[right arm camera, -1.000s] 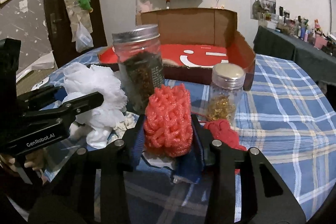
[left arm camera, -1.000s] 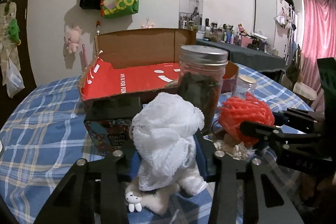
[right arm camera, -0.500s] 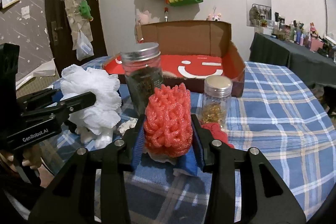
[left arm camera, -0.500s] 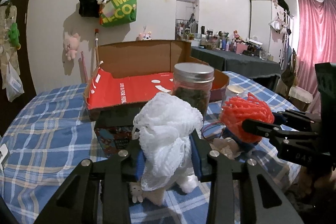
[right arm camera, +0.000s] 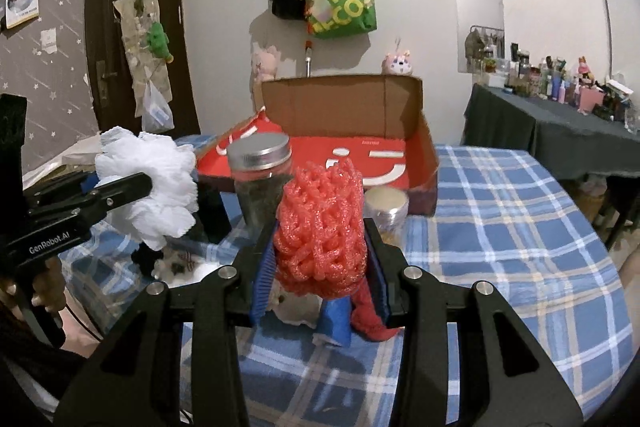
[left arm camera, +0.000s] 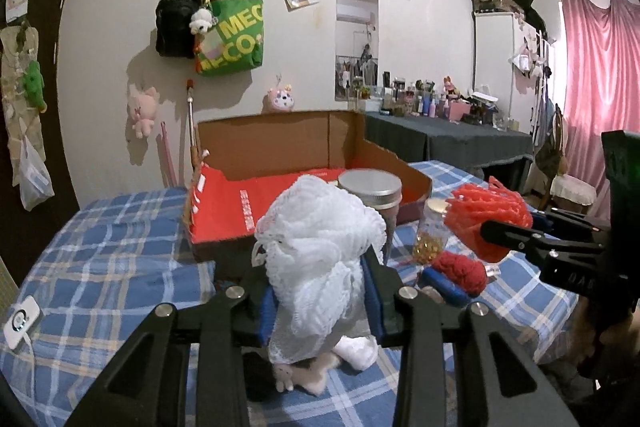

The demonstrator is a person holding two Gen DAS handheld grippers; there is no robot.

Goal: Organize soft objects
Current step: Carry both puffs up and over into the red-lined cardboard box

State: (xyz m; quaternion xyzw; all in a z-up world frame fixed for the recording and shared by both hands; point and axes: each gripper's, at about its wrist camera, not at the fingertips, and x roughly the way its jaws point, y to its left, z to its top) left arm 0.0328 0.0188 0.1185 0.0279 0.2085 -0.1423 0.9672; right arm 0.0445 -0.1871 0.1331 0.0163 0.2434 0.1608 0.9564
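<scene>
My left gripper [left arm camera: 320, 291] is shut on a white mesh puff [left arm camera: 320, 251] and holds it above the blue plaid table [left arm camera: 104, 259]. The puff also shows at the left of the right wrist view [right arm camera: 152, 187]. My right gripper [right arm camera: 320, 267] is shut on a red mesh puff [right arm camera: 322, 227], also held above the table; it shows at the right of the left wrist view [left arm camera: 488, 223]. An open cardboard box with a red inside [right arm camera: 360, 155] stands behind both. A small white plush [left arm camera: 304, 375] and a red knitted piece [left arm camera: 460, 267] lie on the table below.
A tall jar with a metal lid [right arm camera: 260, 183] and a small jar [right arm camera: 388, 211] stand between the grippers and the box. A dark box [right arm camera: 212, 211] stands at the left. A blue item [right arm camera: 336, 319] lies under the red puff. A white device [left arm camera: 20, 321] lies at the table's left edge.
Both grippers have risen with their puffs, so the jars and the box now sit lower and farther. The grips are unchanged.
</scene>
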